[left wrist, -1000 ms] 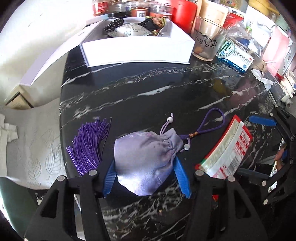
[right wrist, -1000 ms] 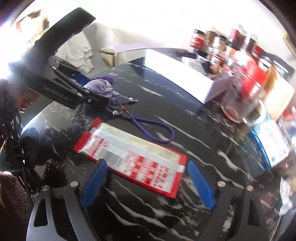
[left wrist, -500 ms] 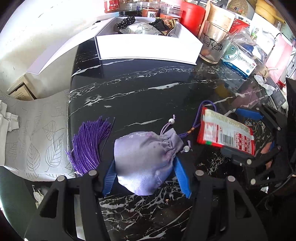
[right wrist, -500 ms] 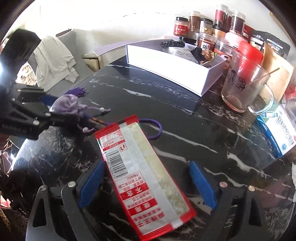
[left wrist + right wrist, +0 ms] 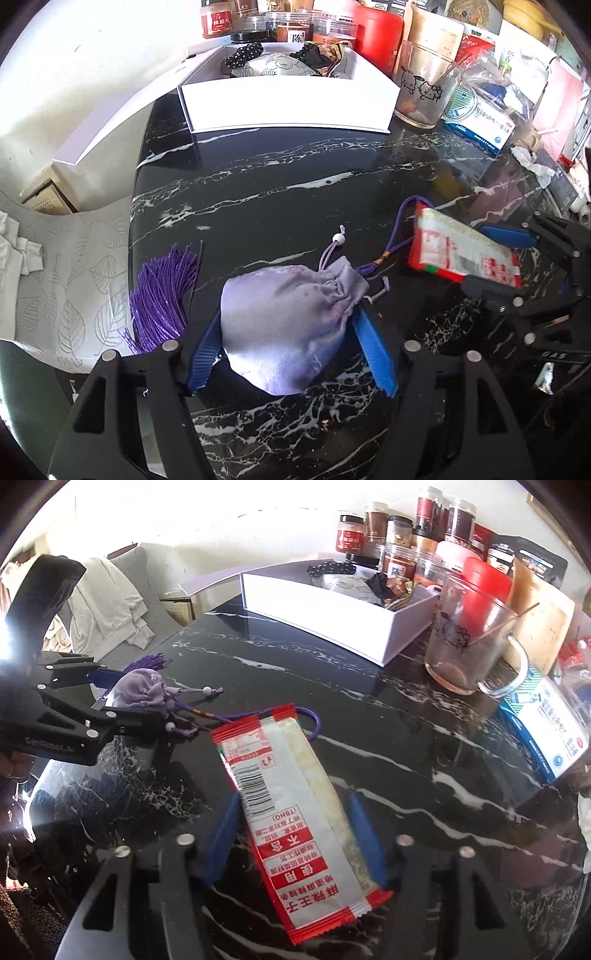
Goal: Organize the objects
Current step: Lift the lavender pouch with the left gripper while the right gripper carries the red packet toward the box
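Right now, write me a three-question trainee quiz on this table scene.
1. True or false: the purple pouch lies between the left gripper's jaws.
2. What lies between the right gripper's jaws? A) glass mug B) red-and-white packet C) medicine box
3. Fill in: the white box stands at the table's far edge, beside the glass ____.

Key: 1 true; 2 B; 3 mug.

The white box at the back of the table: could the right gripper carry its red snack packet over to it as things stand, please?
Probably yes: the marble tabletop between the right gripper with its snack packet and the white box looks bare.
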Demonstrator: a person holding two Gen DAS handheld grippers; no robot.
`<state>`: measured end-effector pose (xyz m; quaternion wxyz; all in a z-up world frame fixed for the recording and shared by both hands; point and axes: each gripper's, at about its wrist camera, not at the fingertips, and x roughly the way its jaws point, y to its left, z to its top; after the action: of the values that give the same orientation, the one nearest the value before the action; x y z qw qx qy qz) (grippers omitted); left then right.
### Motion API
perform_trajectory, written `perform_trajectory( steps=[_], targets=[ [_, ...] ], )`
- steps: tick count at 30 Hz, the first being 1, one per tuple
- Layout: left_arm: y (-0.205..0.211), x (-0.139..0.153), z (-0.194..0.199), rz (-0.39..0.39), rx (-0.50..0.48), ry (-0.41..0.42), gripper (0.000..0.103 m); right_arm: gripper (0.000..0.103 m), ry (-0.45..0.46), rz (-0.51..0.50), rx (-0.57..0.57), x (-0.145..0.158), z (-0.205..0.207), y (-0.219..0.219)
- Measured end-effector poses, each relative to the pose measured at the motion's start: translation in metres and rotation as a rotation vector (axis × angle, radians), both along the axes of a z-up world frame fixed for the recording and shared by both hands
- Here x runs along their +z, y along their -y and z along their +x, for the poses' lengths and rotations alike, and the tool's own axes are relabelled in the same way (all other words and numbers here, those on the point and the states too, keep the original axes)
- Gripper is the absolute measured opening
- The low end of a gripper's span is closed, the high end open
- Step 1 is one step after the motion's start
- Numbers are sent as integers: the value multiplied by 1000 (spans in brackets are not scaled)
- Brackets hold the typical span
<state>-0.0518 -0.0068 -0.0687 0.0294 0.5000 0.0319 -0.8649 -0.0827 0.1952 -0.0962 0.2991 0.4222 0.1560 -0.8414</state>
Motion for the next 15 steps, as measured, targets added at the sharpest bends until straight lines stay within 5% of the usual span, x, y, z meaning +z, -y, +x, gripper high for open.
perform_trajectory(
  steps=[15],
  targets=[
    [-28,-1,-10,-14,-38,-17,64,62,39,12,-148,2,3,-39]
  ],
)
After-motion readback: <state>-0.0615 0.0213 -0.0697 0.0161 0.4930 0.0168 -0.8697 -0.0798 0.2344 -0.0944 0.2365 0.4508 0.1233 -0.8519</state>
